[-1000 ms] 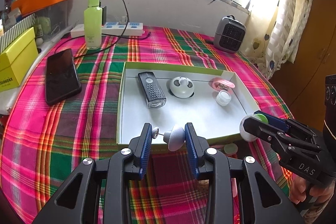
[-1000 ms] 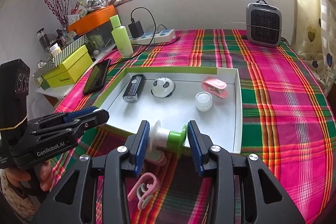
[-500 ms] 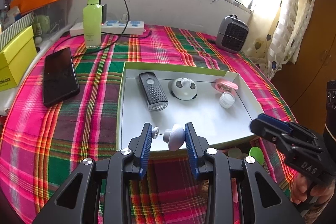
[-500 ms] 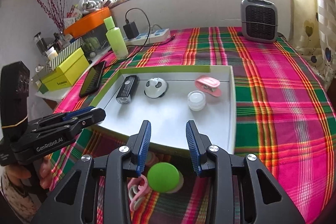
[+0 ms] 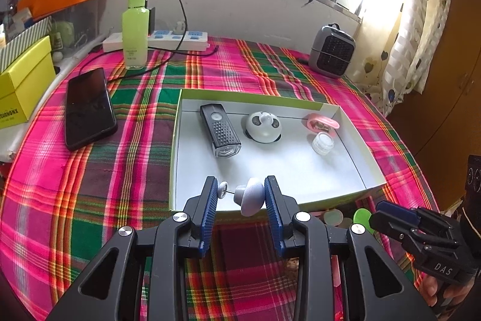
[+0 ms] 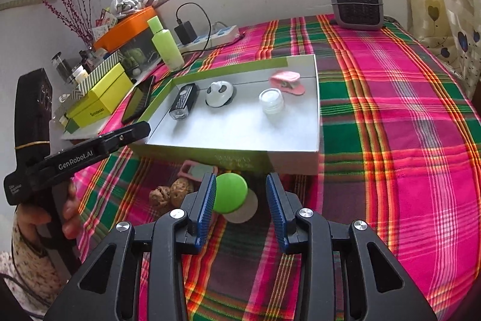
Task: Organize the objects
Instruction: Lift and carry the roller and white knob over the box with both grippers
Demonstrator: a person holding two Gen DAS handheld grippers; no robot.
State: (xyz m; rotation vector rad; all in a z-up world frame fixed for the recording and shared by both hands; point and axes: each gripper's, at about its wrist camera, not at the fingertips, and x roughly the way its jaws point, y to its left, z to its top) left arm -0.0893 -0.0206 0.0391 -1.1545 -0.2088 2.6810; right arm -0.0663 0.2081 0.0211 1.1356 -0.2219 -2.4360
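My left gripper (image 5: 240, 194) is shut on a small grey knob with a thin pin (image 5: 248, 196), held over the near edge of the white tray (image 5: 300, 200). The tray holds a black bike light (image 5: 221, 130), a white panda-face dome (image 5: 263, 128), a pink case (image 5: 321, 122) and a small clear jar (image 5: 322, 143). My right gripper (image 6: 241, 200) is open, low over the plaid cloth in front of the tray. A green-and-white spool (image 6: 233, 199) lies on the cloth between its fingers, against the left one.
A pink clip (image 6: 195, 170) and two walnuts (image 6: 173, 191) lie before the tray. A black phone (image 5: 88, 107), green bottle (image 5: 135, 29), power strip (image 5: 168, 39), yellow box (image 5: 21, 83) and grey heater (image 5: 332, 51) stand around the table.
My right gripper opened and let the green-and-white spool drop onto the cloth in front of the tray, then sank lower toward it. The left gripper stayed put with its knob.
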